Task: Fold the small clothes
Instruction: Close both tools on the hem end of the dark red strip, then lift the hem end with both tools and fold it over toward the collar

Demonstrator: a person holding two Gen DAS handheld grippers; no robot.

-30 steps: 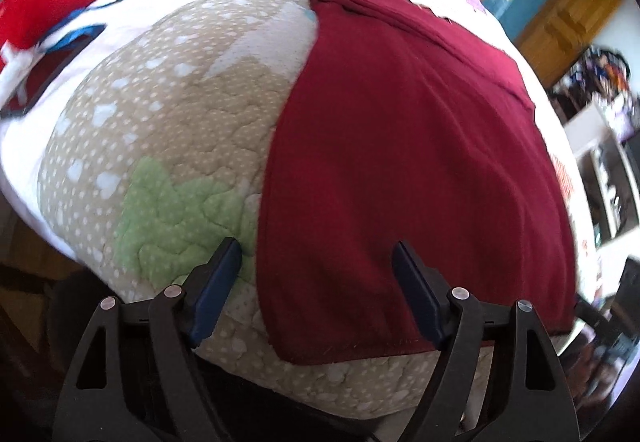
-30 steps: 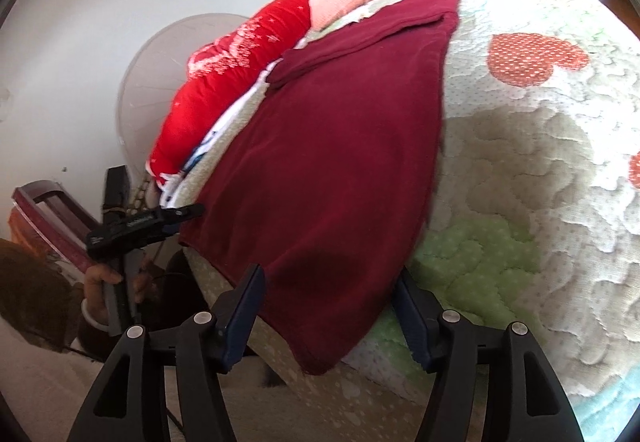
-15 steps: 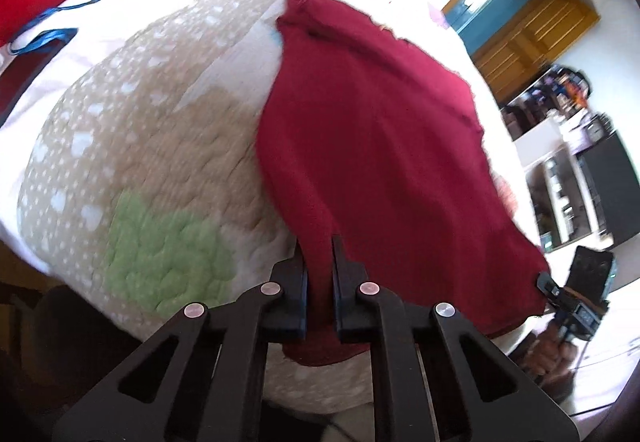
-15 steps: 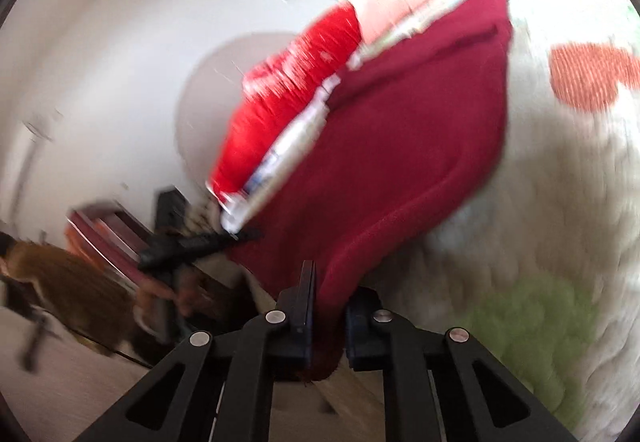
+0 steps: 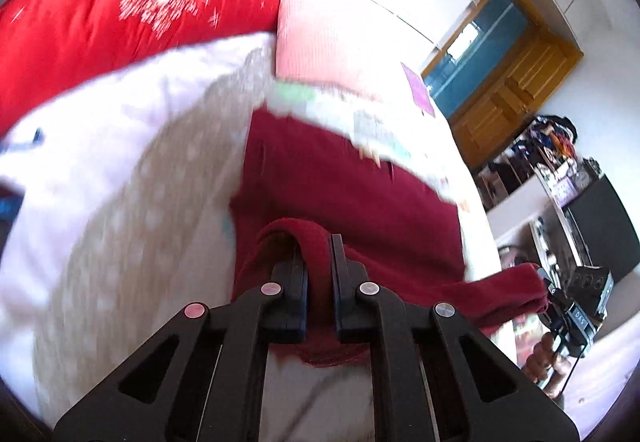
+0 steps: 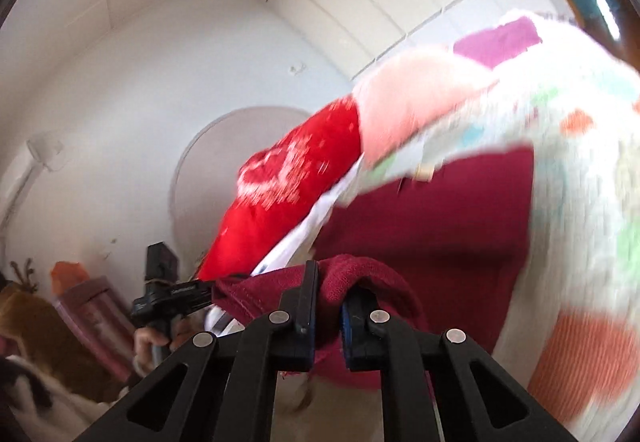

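A dark red garment (image 5: pixel 352 193) lies on a quilted bed cover (image 5: pixel 132 209). My left gripper (image 5: pixel 318 242) is shut on its near hem at one corner and holds it lifted. My right gripper (image 6: pixel 328 278) is shut on the other near corner of the dark red garment (image 6: pixel 432 226). The held hem hangs stretched between the two grippers above the bed. The right gripper shows in the left wrist view (image 5: pixel 560 302), and the left gripper in the right wrist view (image 6: pixel 176 290). Both views are blurred.
A red pillow (image 5: pixel 120 1) and a pink pillow (image 5: pixel 320 37) lie at the head of the bed. A wooden door (image 5: pixel 508 81) and cluttered shelves (image 5: pixel 540 161) stand to the right. White walls (image 6: pixel 160 41) rise behind the bed.
Both grippers closed on the near hem, then lifted it and carried it forward toward the pillows. The garment's near half has come off the quilt.
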